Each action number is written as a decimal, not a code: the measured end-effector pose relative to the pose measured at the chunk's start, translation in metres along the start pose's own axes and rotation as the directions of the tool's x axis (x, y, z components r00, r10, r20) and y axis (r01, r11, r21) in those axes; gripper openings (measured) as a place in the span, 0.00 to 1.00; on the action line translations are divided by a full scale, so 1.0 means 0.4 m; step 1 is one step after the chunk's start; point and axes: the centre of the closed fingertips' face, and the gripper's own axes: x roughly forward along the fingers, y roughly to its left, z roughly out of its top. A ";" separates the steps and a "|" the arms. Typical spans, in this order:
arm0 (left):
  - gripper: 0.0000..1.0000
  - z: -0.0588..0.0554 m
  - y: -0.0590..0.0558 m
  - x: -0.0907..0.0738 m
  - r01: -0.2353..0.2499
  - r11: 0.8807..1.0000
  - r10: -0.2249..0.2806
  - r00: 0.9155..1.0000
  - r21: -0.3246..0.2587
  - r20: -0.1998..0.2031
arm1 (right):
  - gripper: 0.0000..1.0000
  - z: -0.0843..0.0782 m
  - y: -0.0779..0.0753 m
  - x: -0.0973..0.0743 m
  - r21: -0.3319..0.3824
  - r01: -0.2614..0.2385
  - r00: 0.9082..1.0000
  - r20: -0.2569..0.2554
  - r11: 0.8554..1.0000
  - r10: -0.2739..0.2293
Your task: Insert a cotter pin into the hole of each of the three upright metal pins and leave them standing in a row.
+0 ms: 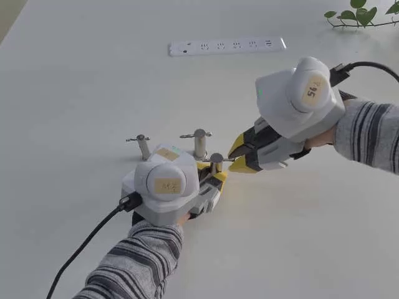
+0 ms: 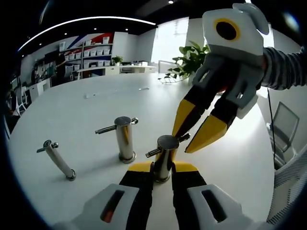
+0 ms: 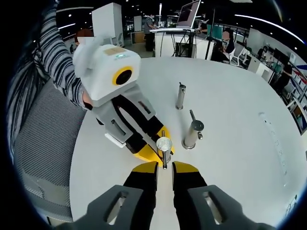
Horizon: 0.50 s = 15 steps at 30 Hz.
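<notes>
Three metal pins stand in a row on the white table. The far pin and the middle pin each carry a cotter pin through the top. My left gripper is shut on the lower shaft of the nearest pin, holding it upright. A cotter pin passes through this pin's hole. My right gripper comes in from the right and is shut on that cotter pin's end, right beside the nearest pin. In the head view the right gripper meets the nearest pin.
A white power strip lies at the back of the table, and plant leaves reach in at the far right corner. A black cable trails from the left gripper toward the near edge.
</notes>
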 end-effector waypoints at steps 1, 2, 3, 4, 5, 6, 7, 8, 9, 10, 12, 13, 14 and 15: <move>0.11 0.000 0.000 0.001 0.000 1.000 0.000 1.000 0.001 -0.001 | 0.08 -0.002 0.001 -0.004 0.010 0.003 1.000 0.001 1.000 -0.003; 0.11 -0.001 0.000 0.001 -0.001 1.000 0.001 1.000 0.001 -0.001 | 0.09 -0.002 0.006 -0.007 0.013 0.009 1.000 0.004 1.000 -0.009; 0.11 -0.001 0.000 0.002 -0.001 1.000 0.001 1.000 -0.002 -0.002 | 0.08 -0.005 0.007 -0.011 0.016 0.015 1.000 0.005 1.000 -0.015; 0.11 -0.002 0.001 0.001 -0.003 1.000 0.003 1.000 -0.008 -0.002 | 0.07 -0.010 0.004 -0.013 0.021 0.020 1.000 0.007 1.000 -0.021; 0.11 -0.002 0.002 0.003 -0.004 1.000 0.004 1.000 -0.010 -0.003 | 0.05 -0.013 0.002 -0.015 0.028 0.024 1.000 0.009 0.999 -0.024; 0.11 -0.002 0.002 0.003 -0.005 1.000 0.005 1.000 -0.011 -0.004 | 0.04 -0.015 0.002 -0.017 0.038 0.029 0.999 0.012 0.999 -0.030; 0.11 -0.002 0.002 0.003 -0.007 1.000 0.007 1.000 -0.009 -0.006 | 0.03 -0.016 0.001 -0.019 0.041 0.031 0.999 0.013 0.999 -0.032; 0.11 -0.002 0.002 0.003 -0.009 1.000 0.009 1.000 -0.008 -0.007 | 0.03 -0.015 0.000 -0.021 0.048 0.038 0.999 0.014 0.998 -0.039; 0.11 -0.002 0.002 0.004 -0.009 1.000 0.009 1.000 -0.009 -0.007 | 0.01 -0.014 -0.001 -0.022 0.052 0.040 0.999 0.017 0.998 -0.041; 0.11 -0.003 0.002 0.003 -0.009 1.000 0.009 1.000 -0.013 -0.007 | 0.00 -0.008 -0.002 -0.022 0.065 0.049 0.998 0.027 0.997 -0.051; 0.11 -0.003 0.003 0.004 -0.009 1.000 0.009 1.000 -0.016 -0.008 | 0.00 -0.006 -0.003 -0.019 0.061 0.046 0.998 0.031 0.997 -0.048; 0.11 -0.003 0.002 0.004 -0.009 1.000 0.009 1.000 -0.015 -0.008 | 0.00 -0.006 -0.004 -0.018 0.061 0.046 0.998 0.030 0.997 -0.048; 0.11 -0.004 0.002 0.004 -0.009 1.000 0.009 1.000 -0.014 -0.009 | 0.00 -0.003 -0.002 -0.016 0.058 0.044 0.999 0.028 0.997 -0.046; 0.11 -0.004 0.002 0.004 -0.009 1.000 0.009 1.000 -0.013 -0.009 | 0.00 -0.002 -0.001 -0.015 0.057 0.045 0.998 0.030 0.997 -0.046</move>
